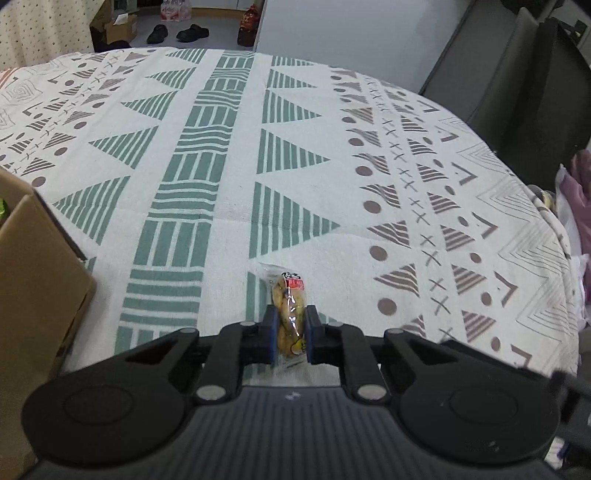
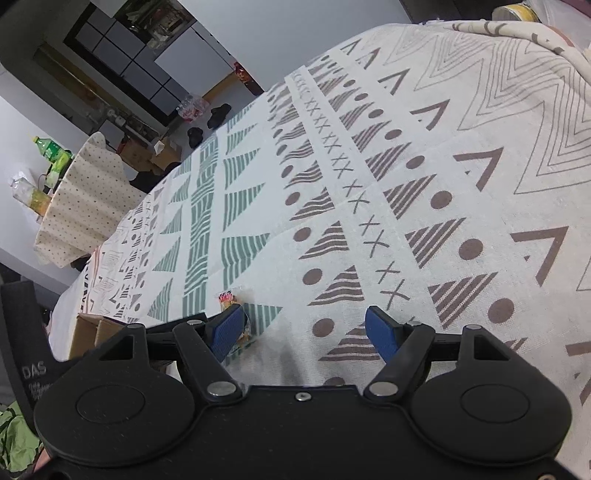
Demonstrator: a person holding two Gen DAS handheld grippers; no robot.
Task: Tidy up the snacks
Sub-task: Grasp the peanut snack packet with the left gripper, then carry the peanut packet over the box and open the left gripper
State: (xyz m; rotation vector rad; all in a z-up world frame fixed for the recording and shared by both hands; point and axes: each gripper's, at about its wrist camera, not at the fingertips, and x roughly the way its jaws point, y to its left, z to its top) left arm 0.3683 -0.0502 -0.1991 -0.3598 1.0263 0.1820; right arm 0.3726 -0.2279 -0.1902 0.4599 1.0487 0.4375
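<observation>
Table: you are working over a round table under a patterned cloth (image 1: pixel 236 206); bare cloth is lying beyond your left gripper.
Cardboard box: an open box (image 1: pixel 33 280) is sitting at the near left edge, something green showing inside; probably the place for snacks.
Right gripper: your right gripper (image 2: pixel 306 328) is hovering over the cloth with jaws wide and nothing between them.
Left gripper: your left gripper (image 1: pixel 290 325) is pinching the packet, jaws narrow, blue pads pressing both sides.
Snack packet: the clear snack packet (image 1: pixel 289 295), red label at its far end, is lying on the cloth at the table's near middle.
Step in hand: you are securing the grasp; lift straight up before swinging left, since the thin wrapper may slip.
In the way: the box's raised flap is standing between packet and box opening; clear it.
Surroundings: shoes (image 1: pixel 176 33) and cartons are sitting on the far floor, no hindrance.
</observation>
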